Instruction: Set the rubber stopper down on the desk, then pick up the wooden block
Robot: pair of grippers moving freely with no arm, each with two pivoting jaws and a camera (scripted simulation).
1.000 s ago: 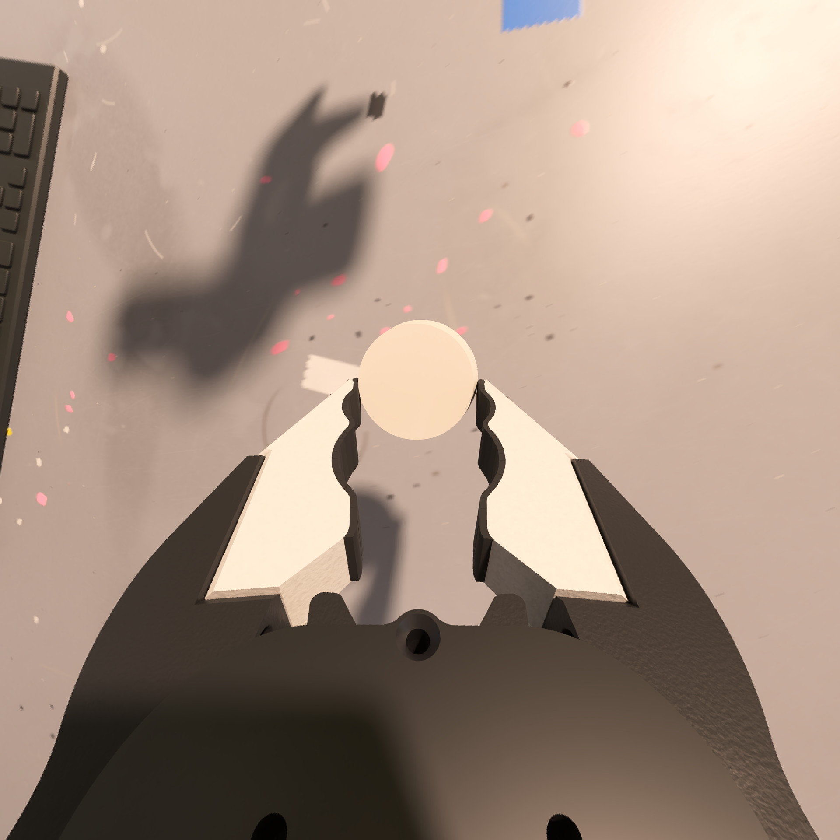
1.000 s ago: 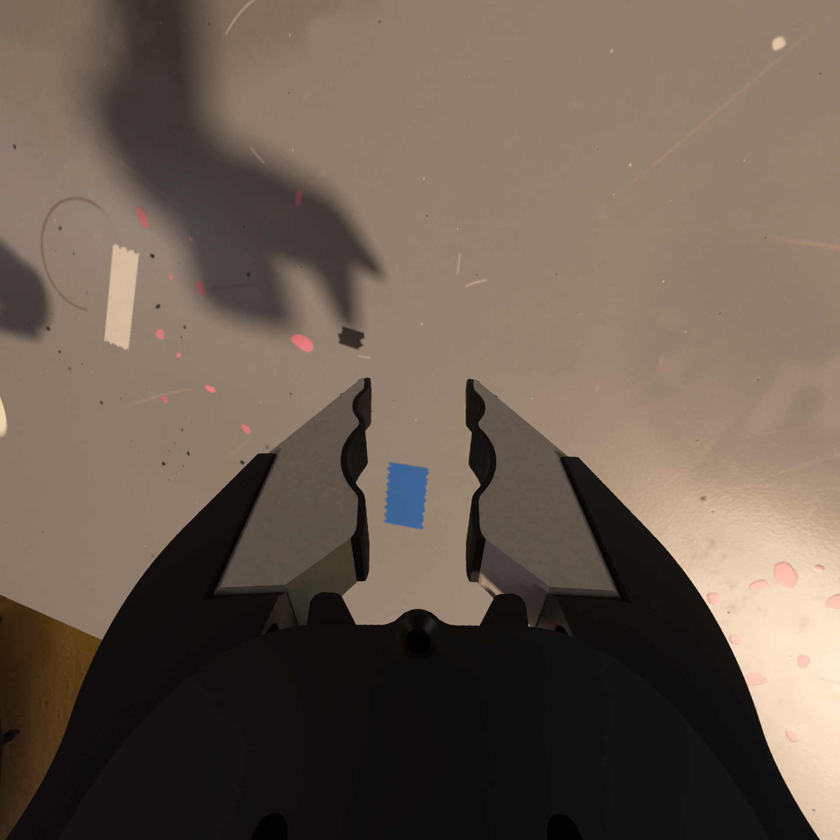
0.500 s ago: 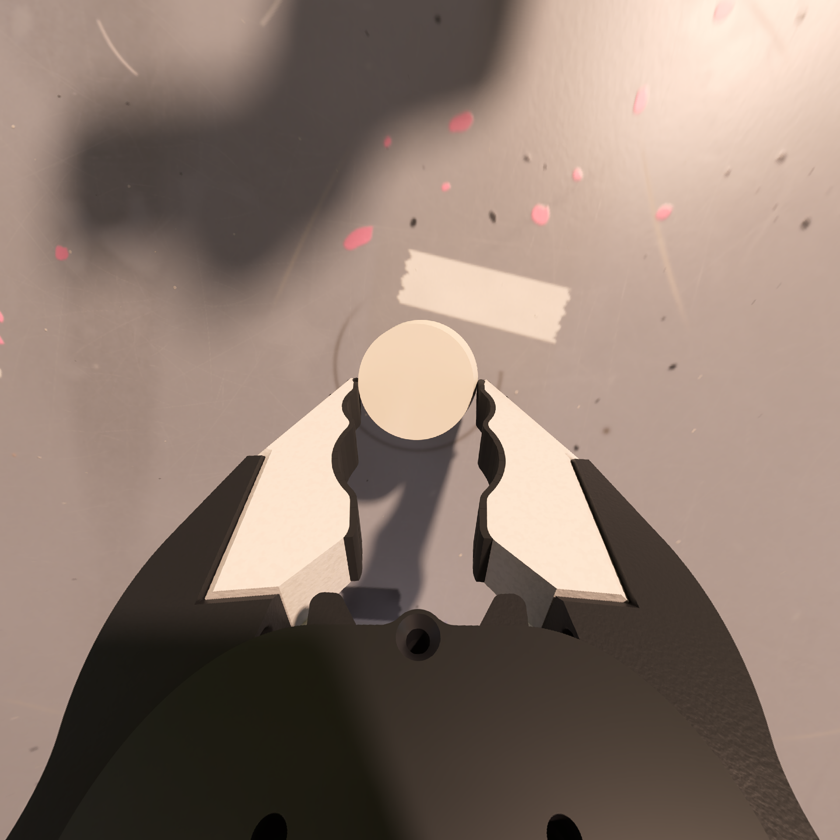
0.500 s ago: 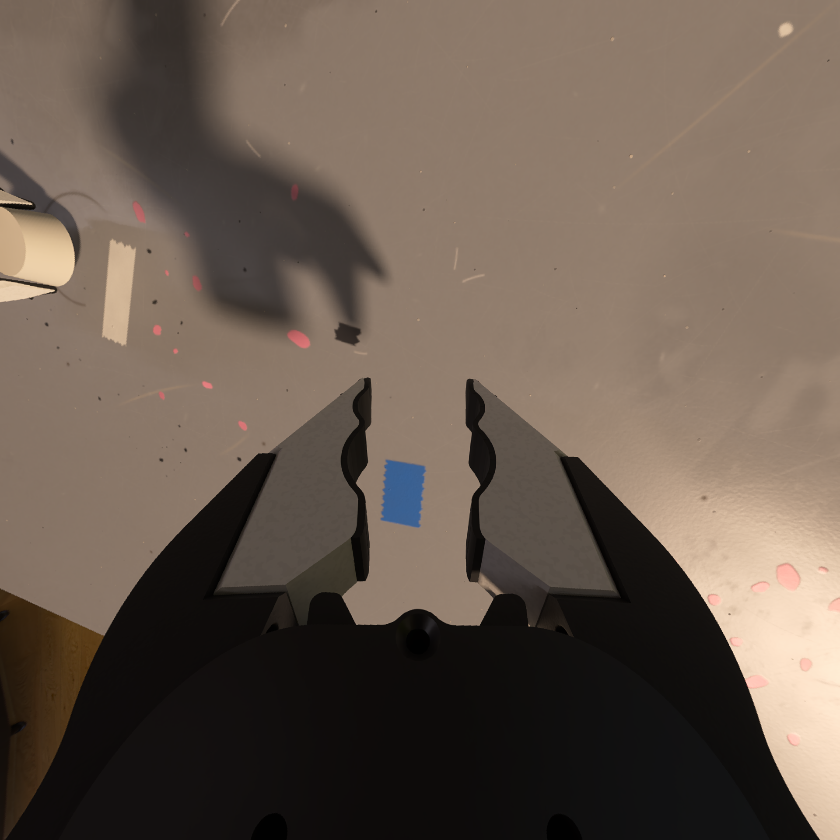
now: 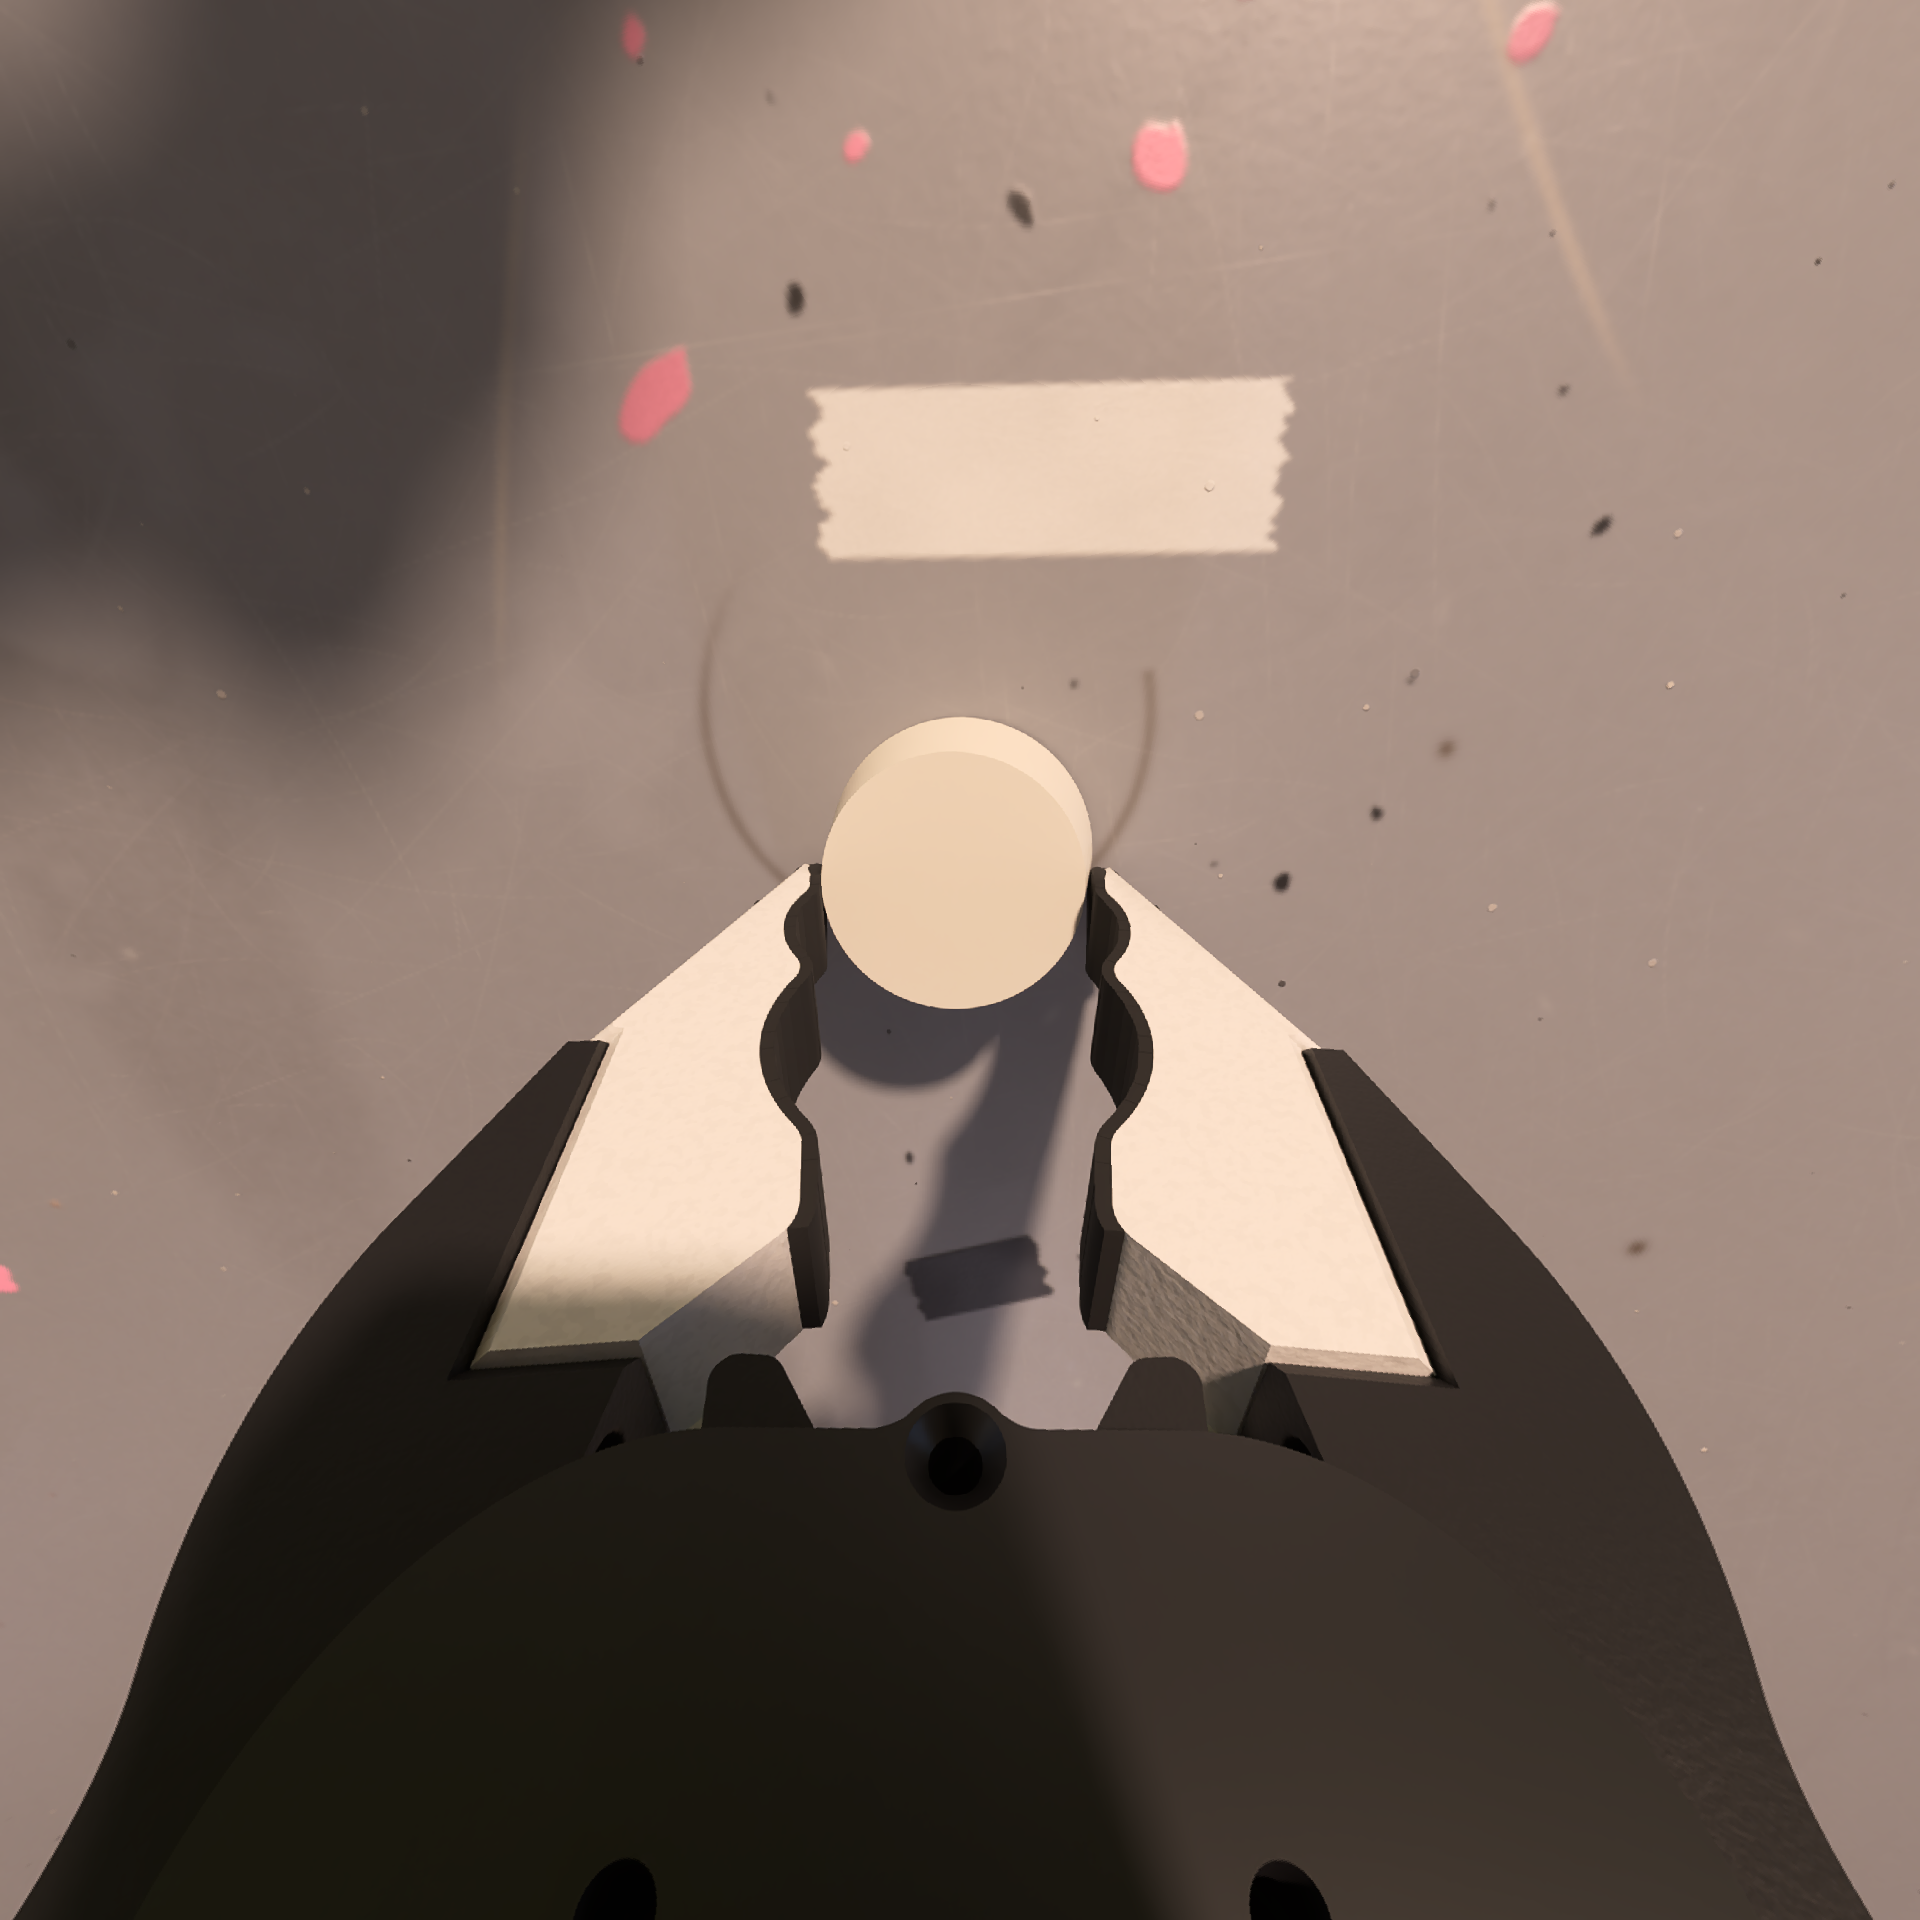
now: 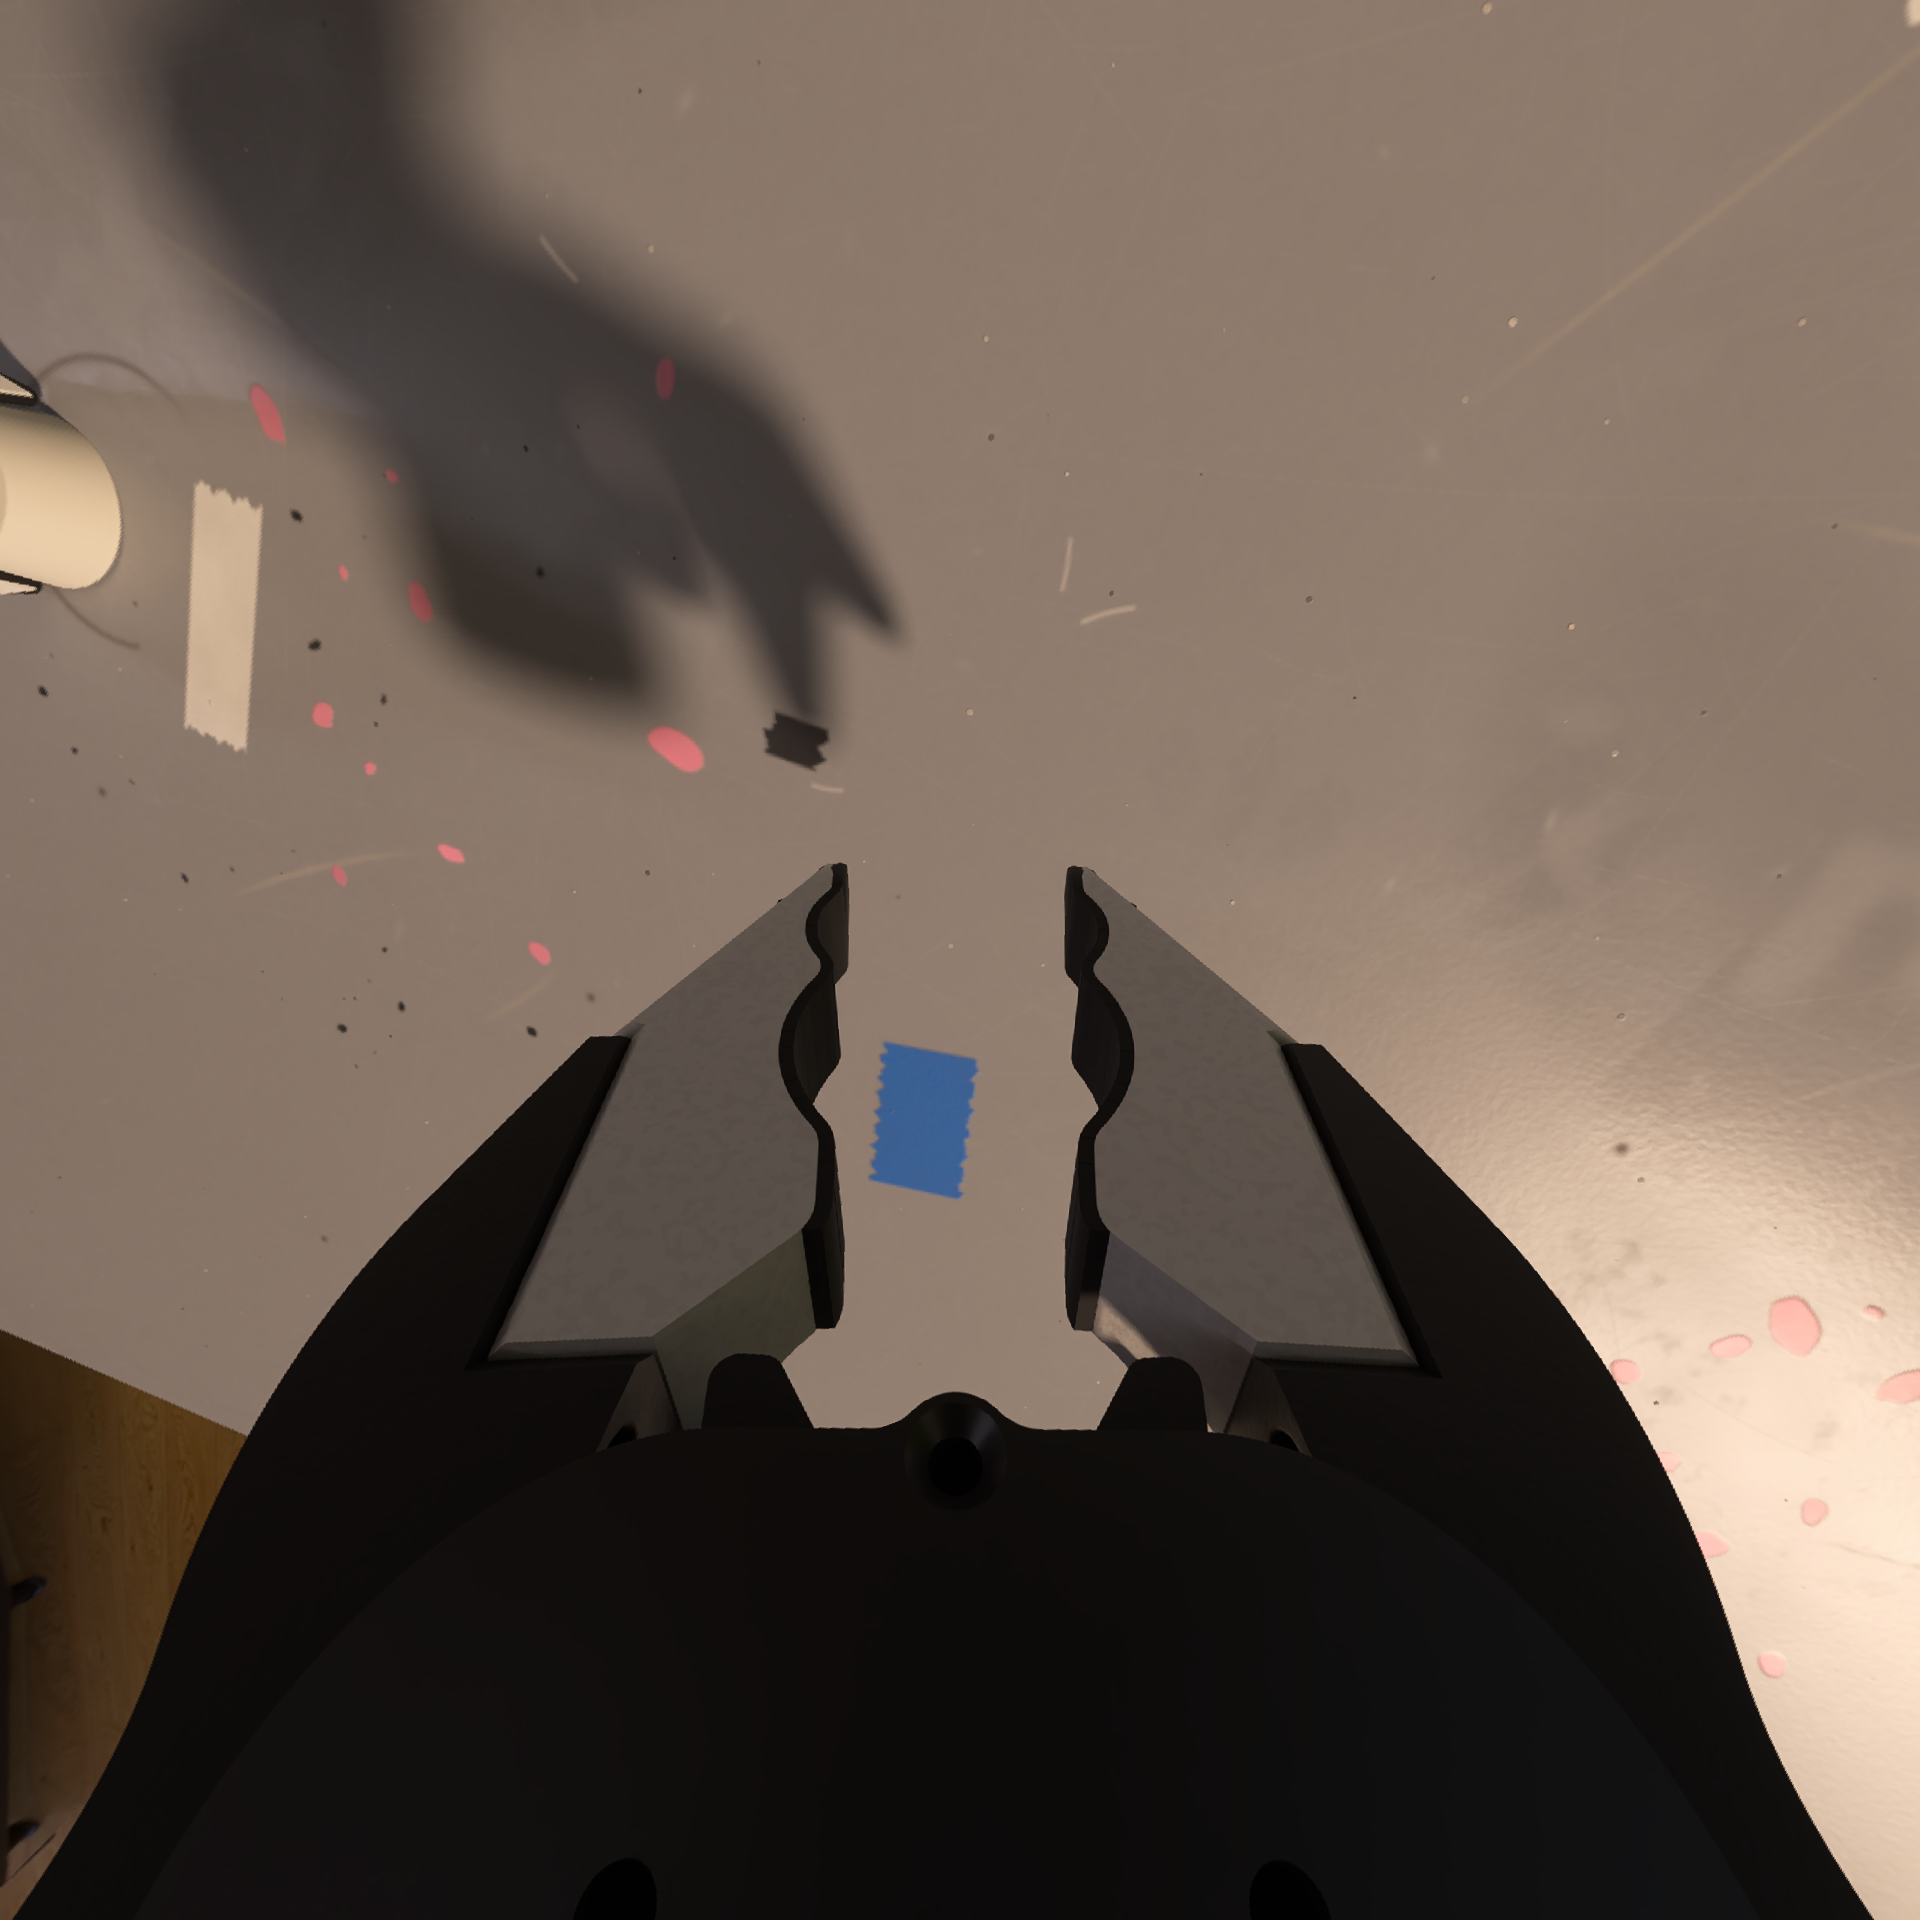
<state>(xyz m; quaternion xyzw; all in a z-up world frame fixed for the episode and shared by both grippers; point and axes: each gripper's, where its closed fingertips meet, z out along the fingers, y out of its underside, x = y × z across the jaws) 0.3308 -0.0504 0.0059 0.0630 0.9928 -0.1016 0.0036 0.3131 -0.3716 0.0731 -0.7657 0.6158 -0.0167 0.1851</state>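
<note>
My left gripper (image 5: 951, 883) is shut on the cream rubber stopper (image 5: 956, 894), gripped by its sides at the fingertips. The stopper's round end faces the camera and it hangs very close above the grey desk (image 5: 1558, 935), its shadow just beneath. The stopper also shows at the left edge of the right wrist view (image 6: 57, 509). My right gripper (image 6: 956, 878) is open and empty, high above the desk over a blue tape patch (image 6: 923, 1120). A brown wood-grained area (image 6: 94, 1507) lies at lower left; I cannot tell whether it is the wooden block.
A strip of cream tape (image 5: 1049, 468) lies just beyond the stopper, and a faint ring mark (image 5: 717, 727) circles the spot under it. A small dark tape scrap (image 5: 977, 1276) lies between the left fingers. Pink and black specks dot the desk.
My left gripper has dropped toward the desk with the stopper; the cream tape and ring mark look larger and nearer. The stopper has moved further into the right view. My right gripper has barely moved.
</note>
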